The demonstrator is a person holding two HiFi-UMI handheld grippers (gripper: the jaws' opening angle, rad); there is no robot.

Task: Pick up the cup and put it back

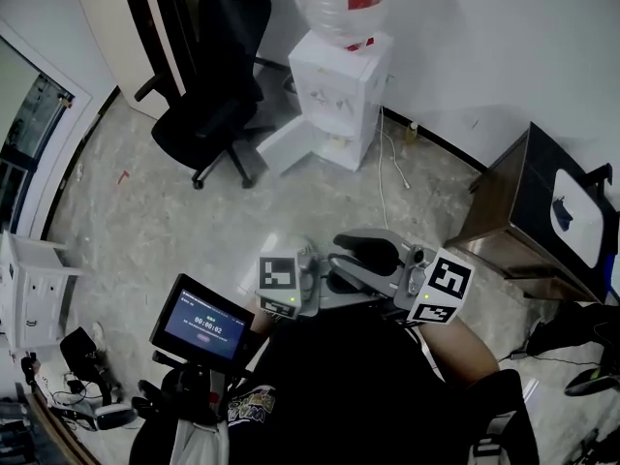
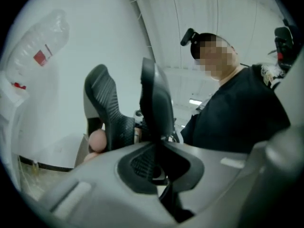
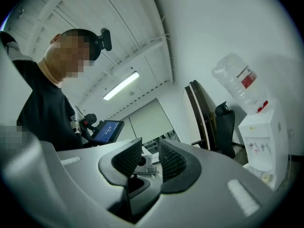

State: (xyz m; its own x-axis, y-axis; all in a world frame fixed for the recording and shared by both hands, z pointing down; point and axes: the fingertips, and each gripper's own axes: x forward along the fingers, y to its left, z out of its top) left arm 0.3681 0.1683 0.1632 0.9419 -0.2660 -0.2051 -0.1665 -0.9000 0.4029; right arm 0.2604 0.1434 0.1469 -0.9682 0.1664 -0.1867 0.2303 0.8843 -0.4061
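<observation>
- Head view: looking steeply down on the left gripper (image 1: 325,277) and the right gripper (image 1: 366,255), both being held near the chest, tips turned toward each other. Showing no cup on the pale speckled floor (image 1: 145,211), by the white boxy water dispenser (image 1: 339,95) or by the black office chair (image 1: 218,76). So leaving its direction, its long axis and the nearer hand impossible to judge.
- Left gripper view: standing wide, ribbed black rubber pads well apart above the smooth grey shell, gripping nothing. Pointing at a white wall, with the clear plastic bottle (image 2: 40,49) at left, and showing no cup.
- Right gripper view: standing partly apart with a narrower gap and nothing between the ribbed pads. Facing the water dispenser and a lit tablet screen (image 3: 107,129). Probably needing a turn downward to find the cup first.
</observation>
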